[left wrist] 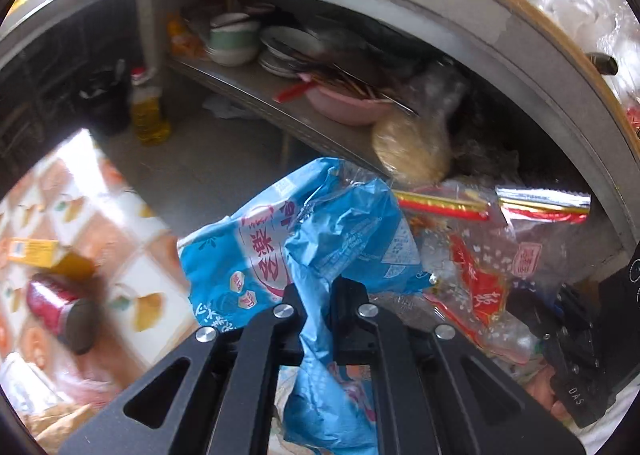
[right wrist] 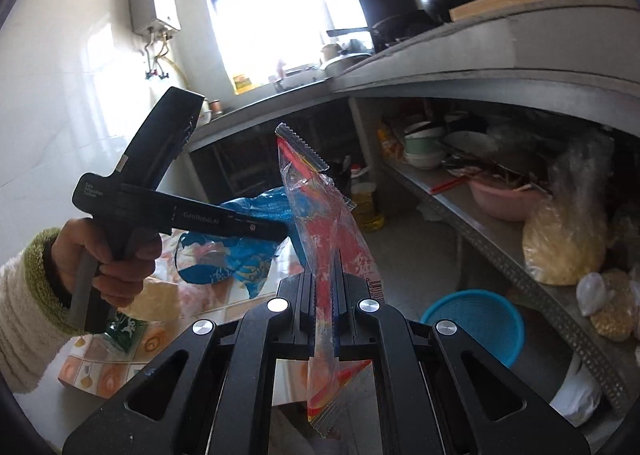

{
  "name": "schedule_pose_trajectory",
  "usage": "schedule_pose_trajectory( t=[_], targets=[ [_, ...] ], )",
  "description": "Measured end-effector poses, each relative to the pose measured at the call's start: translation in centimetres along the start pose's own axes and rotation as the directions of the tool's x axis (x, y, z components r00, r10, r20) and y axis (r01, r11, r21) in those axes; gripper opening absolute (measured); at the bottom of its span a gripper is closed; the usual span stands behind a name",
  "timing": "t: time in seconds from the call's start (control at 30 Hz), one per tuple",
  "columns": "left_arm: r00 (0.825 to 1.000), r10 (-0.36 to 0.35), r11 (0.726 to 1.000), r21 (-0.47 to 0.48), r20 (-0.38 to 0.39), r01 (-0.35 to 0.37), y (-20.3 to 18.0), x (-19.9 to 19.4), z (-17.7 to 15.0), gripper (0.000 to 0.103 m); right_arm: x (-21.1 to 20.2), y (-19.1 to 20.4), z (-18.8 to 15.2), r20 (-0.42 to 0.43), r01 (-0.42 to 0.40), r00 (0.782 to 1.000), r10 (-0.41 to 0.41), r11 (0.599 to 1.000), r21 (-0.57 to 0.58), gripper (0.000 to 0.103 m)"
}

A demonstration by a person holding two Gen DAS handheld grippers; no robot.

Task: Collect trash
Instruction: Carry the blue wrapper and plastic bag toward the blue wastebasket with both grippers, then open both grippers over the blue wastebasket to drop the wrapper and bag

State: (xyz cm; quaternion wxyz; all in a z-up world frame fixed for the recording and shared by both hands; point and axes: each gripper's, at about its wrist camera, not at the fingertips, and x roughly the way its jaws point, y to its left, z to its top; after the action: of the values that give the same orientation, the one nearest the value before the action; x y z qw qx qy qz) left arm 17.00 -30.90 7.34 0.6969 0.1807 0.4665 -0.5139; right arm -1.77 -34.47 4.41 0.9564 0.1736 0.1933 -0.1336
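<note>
While right tongs clamp red wrapper — upright, long axis vertical, left tongs pinch blue bag, seemingly crumpled.

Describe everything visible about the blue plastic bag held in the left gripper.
The blue plastic bag is thin, crumpled printed film, bright blue with a white panel, red characters and small pictures. The left hand-held gripper is shut on a bunched fold, so part fans out above the fingers and a tail hangs below. It is held in the air above the patterned tabletop, beside the red and clear wrapper. Whether the two touch is unclear.
</note>
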Motion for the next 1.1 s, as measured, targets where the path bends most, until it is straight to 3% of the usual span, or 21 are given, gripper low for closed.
schedule_pose_trajectory(
  t=[0.1,0.23,0.4,0.53,0.7,0.8,0.87,0.93,1.03,1.1],
  targets=[
    [0.997,-0.042,0.999,0.001,-0.066,0.042,-2.1,4.3,1.2,0.003,0.3,-3.3,-0.7,-0.019,0.067,0.998,-0.066,0.995,0.070,0.004],
    [0.979,-0.086,0.996,-0.028,-0.183,0.082,-4.1,11.0,2.5,0.003,2.2,-7.9,-2.5,-0.085,0.151,0.987,-0.138,0.973,0.174,0.004],
    [0.930,-0.122,0.981,-0.186,-0.347,0.059,-3.0,20.2,2.8,0.003,6.7,-13.5,-5.7,-0.214,0.261,0.955,-0.208,0.930,0.261,0.004],
    [0.880,-0.149,0.948,-0.319,-0.450,-0.003,-1.0,28.0,2.8,0.003,10.7,-17.5,-8.3,-0.314,0.316,0.925,-0.216,0.896,0.313,0.004],
    [0.844,-0.214,0.880,-0.473,-0.492,-0.052,1.5,34.9,2.9,0.003,15.8,-21.6,-10.6,-0.394,0.375,0.891,-0.225,0.853,0.362,0.004],
    [0.844,-0.217,0.833,-0.544,-0.491,-0.102,3.2,38.0,3.3,0.007,19.1,-23.8,-11.0,-0.425,0.405,0.874,-0.235,0.835,0.371,0.005],
    [0.848,-0.222,0.803,-0.584,-0.481,-0.121,4.3,39.3,3.3,0.018,21.2,-24.9,-11.4,-0.439,0.418,0.864,-0.245,0.834,0.359,0.005],
    [0.854,-0.237,0.773,-0.622,-0.463,-0.123,5.3,40.1,3.0,0.039,23.6,-26.1,-12.2,-0.456,0.426,0.855,-0.247,0.835,0.347,0.009],
    [0.858,-0.238,0.758,-0.639,-0.454,-0.128,5.8,40.5,2.8,0.049,25.7,-27.7,-13.5,-0.487,0.444,0.840,-0.239,0.820,0.363,0.012],
    [0.859,-0.270,0.745,-0.659,-0.435,-0.100,6.0,40.5,2.8,0.050,26.1,-28.6,-14.2,-0.493,0.452,0.837,-0.238,0.809,0.376,0.021]
  ],
)
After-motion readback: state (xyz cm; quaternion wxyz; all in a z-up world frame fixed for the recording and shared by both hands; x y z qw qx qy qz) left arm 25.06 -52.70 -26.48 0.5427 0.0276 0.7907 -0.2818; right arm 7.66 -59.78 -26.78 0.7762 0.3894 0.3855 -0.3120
